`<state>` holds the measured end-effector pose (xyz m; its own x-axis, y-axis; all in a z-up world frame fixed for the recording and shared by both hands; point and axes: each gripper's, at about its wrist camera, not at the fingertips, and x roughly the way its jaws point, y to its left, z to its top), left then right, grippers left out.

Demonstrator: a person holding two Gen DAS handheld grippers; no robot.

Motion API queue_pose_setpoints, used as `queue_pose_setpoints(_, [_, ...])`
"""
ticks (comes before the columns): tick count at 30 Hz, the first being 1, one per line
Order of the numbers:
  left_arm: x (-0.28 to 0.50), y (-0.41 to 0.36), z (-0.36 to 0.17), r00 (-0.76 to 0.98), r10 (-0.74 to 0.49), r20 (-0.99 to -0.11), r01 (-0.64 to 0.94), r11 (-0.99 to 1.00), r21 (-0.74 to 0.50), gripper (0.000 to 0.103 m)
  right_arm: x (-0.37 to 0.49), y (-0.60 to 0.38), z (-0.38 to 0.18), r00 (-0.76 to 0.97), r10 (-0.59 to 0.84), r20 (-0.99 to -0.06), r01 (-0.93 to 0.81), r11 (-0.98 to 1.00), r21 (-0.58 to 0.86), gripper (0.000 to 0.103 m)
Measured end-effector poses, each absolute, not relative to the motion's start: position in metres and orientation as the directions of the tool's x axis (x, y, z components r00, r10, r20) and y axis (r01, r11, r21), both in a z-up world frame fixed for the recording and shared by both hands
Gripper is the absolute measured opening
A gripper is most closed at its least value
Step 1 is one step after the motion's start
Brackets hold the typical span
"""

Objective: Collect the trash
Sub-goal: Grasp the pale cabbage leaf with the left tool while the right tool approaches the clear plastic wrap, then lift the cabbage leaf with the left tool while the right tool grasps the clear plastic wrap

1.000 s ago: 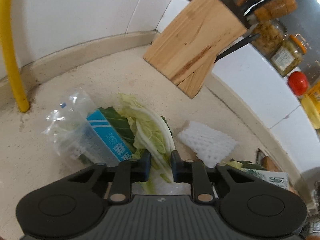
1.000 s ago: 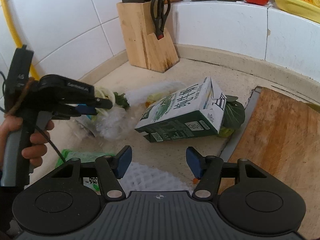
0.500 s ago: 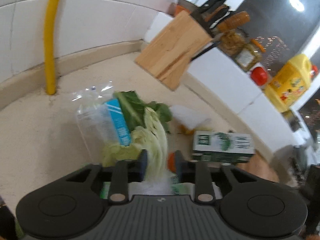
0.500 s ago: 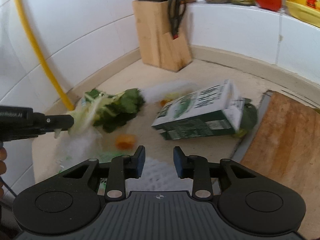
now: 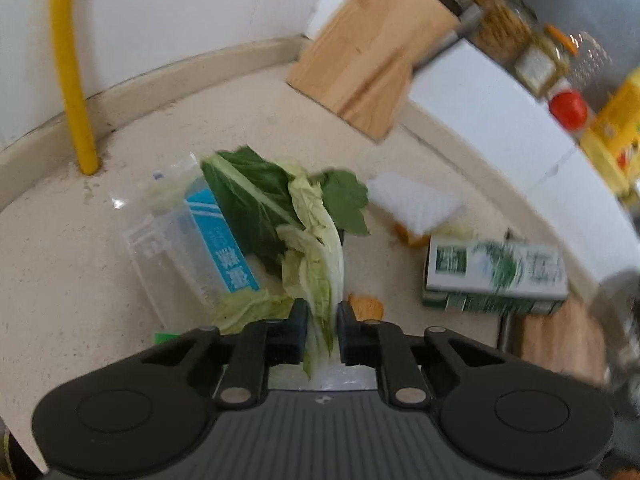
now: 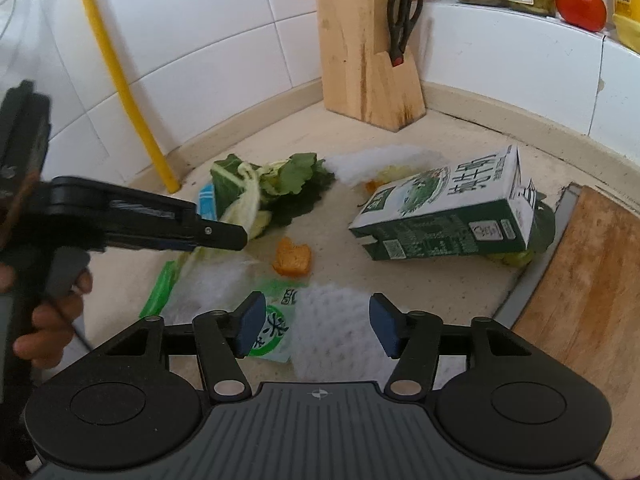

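Trash is scattered on the beige counter. My left gripper is closing its jaws on a pale cabbage leaf, and the pads press it; dark green leaves hang along with it. From the right wrist view the same left gripper holds the cabbage leaf just above the counter. My right gripper is opening its jaws, with a white foam net lying between them, untouched. A green milk carton lies on its side. A blue carton sits in a clear bag.
An orange peel, a green wrapper and a second foam net lie nearby. A knife block stands in the corner, a yellow pipe at the left wall, a wooden cutting board at right, a tomato on the ledge.
My left gripper drew back and rose a little with the cabbage leaves, uncovering the orange peel. The right jaws narrowed over the foam net, then spread wide again.
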<state>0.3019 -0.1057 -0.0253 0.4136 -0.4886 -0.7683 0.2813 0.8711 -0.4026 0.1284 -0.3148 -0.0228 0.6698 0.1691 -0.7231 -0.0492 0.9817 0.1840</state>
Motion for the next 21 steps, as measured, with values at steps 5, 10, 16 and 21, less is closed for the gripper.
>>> queue_pose_setpoints(5, [0.285,-0.085,0.005,0.481,-0.554,-0.679,0.274,0.831,-0.484,0.008,0.127,-0.311,-0.024,0.66,0.224,-0.718,-0.09,0.971,0.22,0.053])
queue_pose_setpoints(10, [0.269,-0.071,0.004,0.471,-0.598,-0.649,0.251,0.796,-0.551,0.008,0.129,-0.296,-0.022,0.658,0.281,-0.698,-0.154,0.958,0.241,0.065])
queue_pose_setpoints(16, [0.258,-0.052,0.01,0.537,-0.581,-0.612,0.231,0.799,-0.555,0.008,0.136,-0.268,-0.025,0.65,0.341,-0.679,-0.256,0.94,0.227,0.073])
queue_pose_setpoints(21, [0.243,-0.038,0.016,0.582,-0.521,-0.624,0.243,0.844,-0.477,0.008,0.167,-0.255,-0.042,0.63,0.352,-0.692,-0.252,0.936,0.247,0.074])
